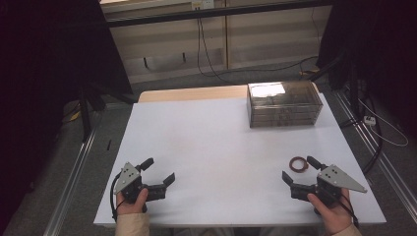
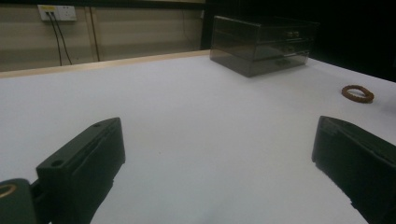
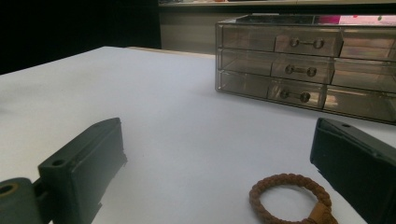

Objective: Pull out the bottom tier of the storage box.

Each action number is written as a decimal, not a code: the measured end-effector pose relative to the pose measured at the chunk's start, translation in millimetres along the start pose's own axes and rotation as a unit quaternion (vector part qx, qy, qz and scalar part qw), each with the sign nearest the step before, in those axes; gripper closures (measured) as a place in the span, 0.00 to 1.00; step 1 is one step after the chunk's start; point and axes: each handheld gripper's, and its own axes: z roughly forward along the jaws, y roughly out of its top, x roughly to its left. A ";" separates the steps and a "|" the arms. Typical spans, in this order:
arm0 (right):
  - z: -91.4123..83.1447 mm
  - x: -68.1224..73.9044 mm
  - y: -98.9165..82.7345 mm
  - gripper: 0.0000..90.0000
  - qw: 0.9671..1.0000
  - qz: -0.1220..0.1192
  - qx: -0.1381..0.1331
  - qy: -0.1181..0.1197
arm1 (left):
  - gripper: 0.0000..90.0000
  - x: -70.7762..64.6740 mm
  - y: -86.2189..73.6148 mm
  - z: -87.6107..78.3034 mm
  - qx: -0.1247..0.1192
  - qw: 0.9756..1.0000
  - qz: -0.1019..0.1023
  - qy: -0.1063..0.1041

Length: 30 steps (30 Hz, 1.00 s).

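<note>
On the white table point(image 1: 211, 147), near its right front, a brown braided hair tie point(image 1: 298, 164) lies flat just beside the right gripper point(image 1: 299, 169), whose jaws stand spread, nothing between them. Left gripper point(image 1: 158, 170) also spread, empty, well apart. Clear drawer box point(image 1: 284, 103) at far right, drawers closed. Reads as the approach step; next likely calls for straddling the tie's rim and closing.

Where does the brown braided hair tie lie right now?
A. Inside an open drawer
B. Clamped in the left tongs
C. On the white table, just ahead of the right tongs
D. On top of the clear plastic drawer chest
C: the brown braided hair tie lies flat on the white table just ahead of the open right tongs, well short of the clear plastic drawer chest, whose drawers all look shut.
</note>
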 end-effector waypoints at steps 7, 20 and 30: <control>0.0 -0.1 1.2 0.03 1.000 -0.001 0.000 -0.005 | 0.03 -0.5 0.0 0.7 0.003 1.000 0.001 -0.002; 0.9 -5.0 9.2 0.04 1.000 0.012 -0.004 -0.028 | 0.03 -1.4 0.3 1.8 0.004 1.000 0.004 -0.001; 4.7 -12.8 16.5 0.05 0.998 0.018 -0.003 -0.056 | 0.03 -2.2 0.4 3.1 0.008 1.000 0.009 -0.003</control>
